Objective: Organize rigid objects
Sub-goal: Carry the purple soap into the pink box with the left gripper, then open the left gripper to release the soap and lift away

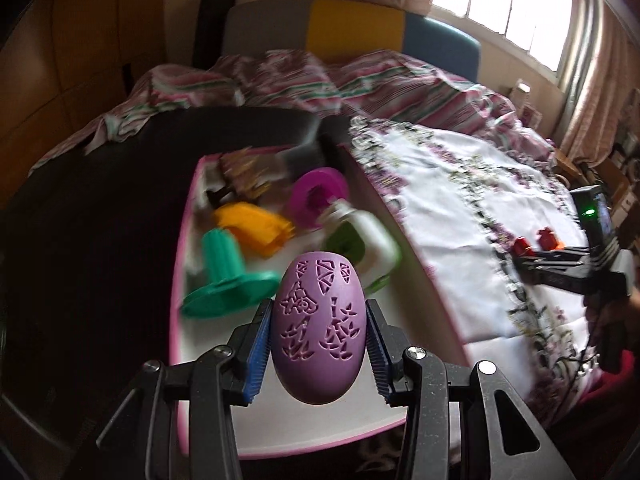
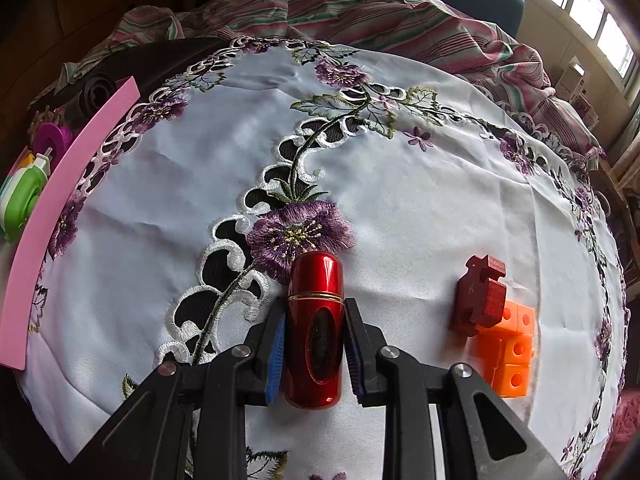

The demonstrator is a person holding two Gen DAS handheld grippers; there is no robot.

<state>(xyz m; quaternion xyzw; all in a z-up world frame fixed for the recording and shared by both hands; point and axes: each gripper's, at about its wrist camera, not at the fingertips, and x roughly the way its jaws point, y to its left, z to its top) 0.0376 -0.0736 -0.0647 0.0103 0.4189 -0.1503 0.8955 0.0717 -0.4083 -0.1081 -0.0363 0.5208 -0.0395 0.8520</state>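
My left gripper (image 1: 319, 334) is shut on a purple carved egg (image 1: 319, 328), held above a white tray with a pink rim (image 1: 182, 240). In the tray lie a teal piece (image 1: 224, 280), a yellow piece (image 1: 256, 228), a magenta spool (image 1: 316, 196) and a green-and-white tape dispenser (image 1: 364, 244). My right gripper (image 2: 315, 344) is shut on a shiny red capsule-shaped case (image 2: 316, 328) over the embroidered white cloth (image 2: 400, 200). A dark red wooden puzzle piece (image 2: 480, 296) and orange cubes (image 2: 510, 352) lie to its right.
The tray's pink wall (image 2: 60, 208) is at the left edge of the right wrist view. A black mat (image 1: 100, 200) lies left of the tray. A striped bedcover (image 1: 320, 80) and coloured headboard (image 1: 352, 28) are behind. The right gripper shows in the left wrist view (image 1: 560, 268).
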